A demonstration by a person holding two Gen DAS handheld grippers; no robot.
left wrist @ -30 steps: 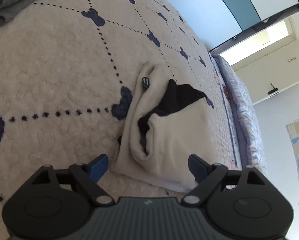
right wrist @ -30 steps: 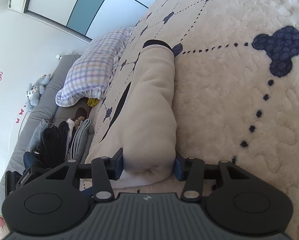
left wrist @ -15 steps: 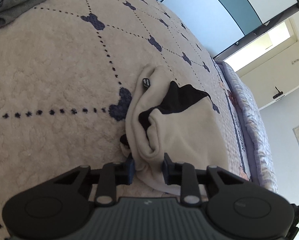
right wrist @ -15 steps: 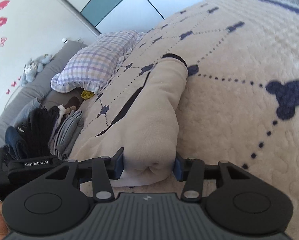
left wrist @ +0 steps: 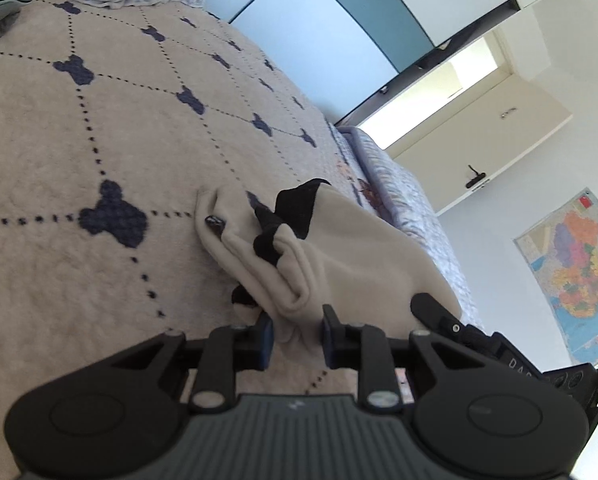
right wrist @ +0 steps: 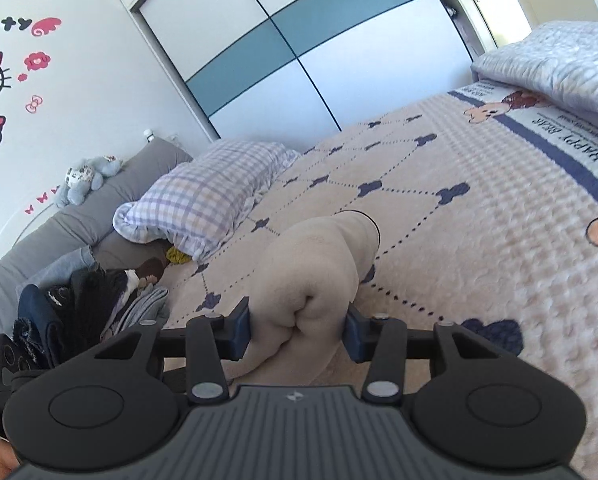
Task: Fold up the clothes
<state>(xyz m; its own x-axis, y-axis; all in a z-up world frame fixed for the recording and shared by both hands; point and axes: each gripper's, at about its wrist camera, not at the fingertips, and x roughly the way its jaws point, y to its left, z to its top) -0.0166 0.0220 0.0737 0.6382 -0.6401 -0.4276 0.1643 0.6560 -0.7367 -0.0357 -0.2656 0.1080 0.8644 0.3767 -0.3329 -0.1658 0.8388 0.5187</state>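
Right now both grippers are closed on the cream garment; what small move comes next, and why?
Probably lift both together a little and carry the garment toward the clothes pile. The left gripper and right gripper each pinch a bunched end of the cream garment, which looks already folded, its far end resting on the blanket.

"HAPPY BEAR" is printed, upside down, along the blue-striped border of the bedspread. Partial pink-and-black letters, "tty", are seen on the wall sticker. Smaller print is unreadable.
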